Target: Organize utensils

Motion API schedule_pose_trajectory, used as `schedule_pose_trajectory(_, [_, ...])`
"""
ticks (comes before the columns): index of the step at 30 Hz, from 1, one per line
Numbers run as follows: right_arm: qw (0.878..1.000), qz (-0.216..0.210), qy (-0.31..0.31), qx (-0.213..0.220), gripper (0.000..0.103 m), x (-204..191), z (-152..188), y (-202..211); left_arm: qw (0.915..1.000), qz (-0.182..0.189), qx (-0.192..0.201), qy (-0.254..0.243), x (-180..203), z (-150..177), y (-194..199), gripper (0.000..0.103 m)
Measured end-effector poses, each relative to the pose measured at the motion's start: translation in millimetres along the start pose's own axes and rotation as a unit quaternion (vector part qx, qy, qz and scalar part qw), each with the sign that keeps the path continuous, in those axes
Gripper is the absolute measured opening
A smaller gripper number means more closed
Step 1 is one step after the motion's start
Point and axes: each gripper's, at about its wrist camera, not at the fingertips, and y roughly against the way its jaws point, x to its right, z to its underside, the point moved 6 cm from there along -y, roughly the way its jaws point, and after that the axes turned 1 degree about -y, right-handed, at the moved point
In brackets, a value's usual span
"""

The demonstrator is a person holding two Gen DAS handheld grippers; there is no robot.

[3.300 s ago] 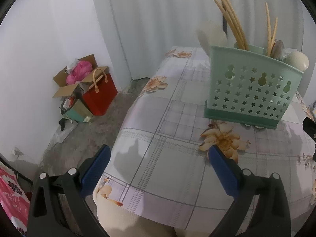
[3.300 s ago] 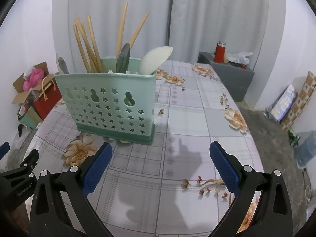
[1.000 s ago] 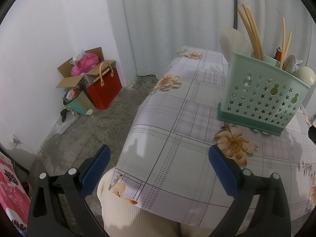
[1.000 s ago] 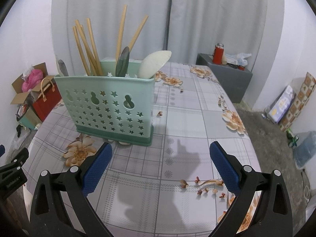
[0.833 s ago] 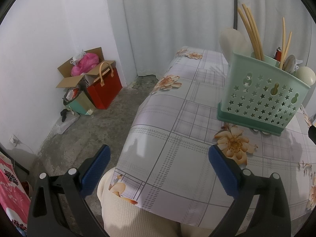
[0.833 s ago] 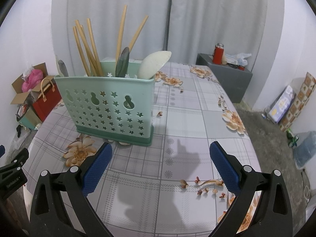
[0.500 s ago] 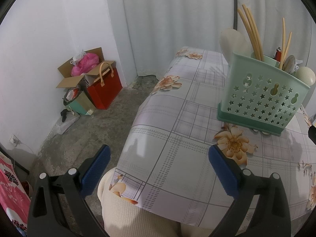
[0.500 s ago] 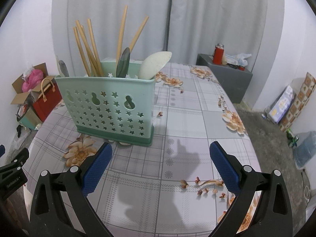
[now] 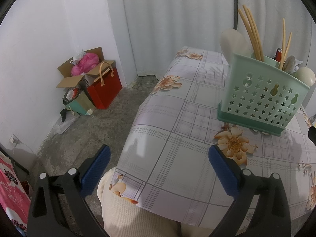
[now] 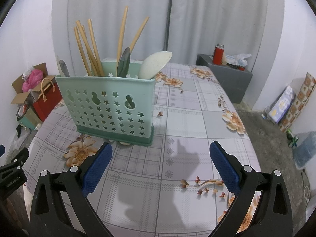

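Basically nothing has moved over the last second: left gripper (image 9: 158, 162) and right gripper (image 10: 161, 161) both hang wide apart and empty, caddy (image 10: 110, 108) upright mid-table (image 10: 197, 118) with all utensils (image 10: 126, 63) inside (task looks finished).

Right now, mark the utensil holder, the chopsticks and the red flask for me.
green utensil holder (image 10: 110, 110): right wrist view, on its perforated front wall.
chopsticks (image 10: 86, 49): right wrist view, mid-shaft of the left bundle.
red flask (image 10: 217, 56): right wrist view, on its body, atop the grey cabinet.
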Motion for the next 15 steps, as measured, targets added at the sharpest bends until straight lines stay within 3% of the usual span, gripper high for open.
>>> schedule_pose_trajectory(15, [1.0, 0.0, 0.0, 0.001, 0.095, 0.0, 0.2, 0.7, 1.0, 0.0, 0.0, 0.0, -1.2, 0.0, -0.1, 0.097])
